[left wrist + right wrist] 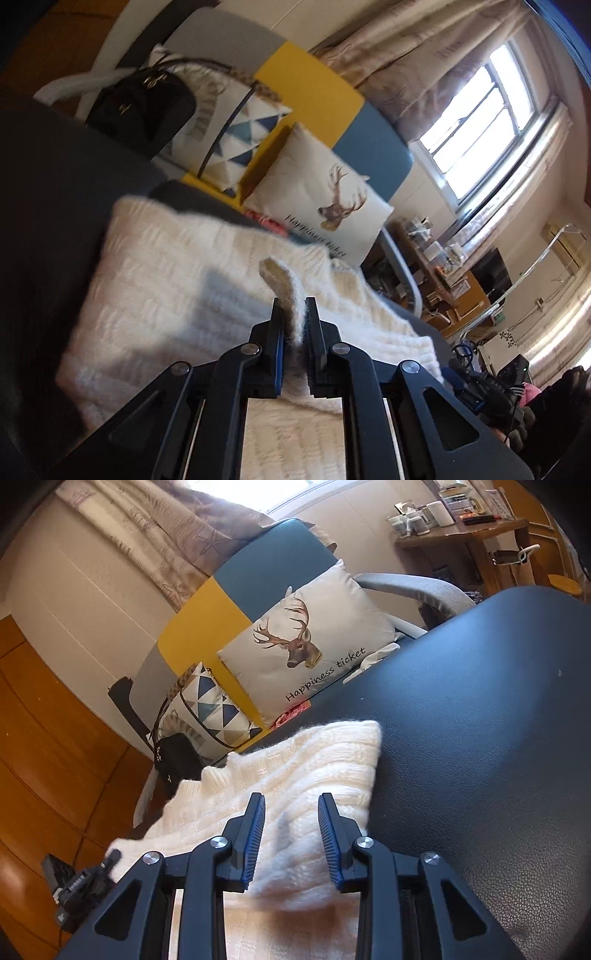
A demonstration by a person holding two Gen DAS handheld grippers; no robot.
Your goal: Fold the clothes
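your left claw (293, 314) pinches sweater (177, 280) edge | right claw (291, 812) agape, empty, directly above knit

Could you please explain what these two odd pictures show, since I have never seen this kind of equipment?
A person holds a two-finger gripper in each hand; each carries a fisheye camera looking along its fingers, which bends the room. One picture is from the left gripper, shut on a fold of a white knit sweater. The other is from the right gripper, open above the same sweater. The sweater lies on a dark padded surface. Behind stands a sofa with a deer cushion.
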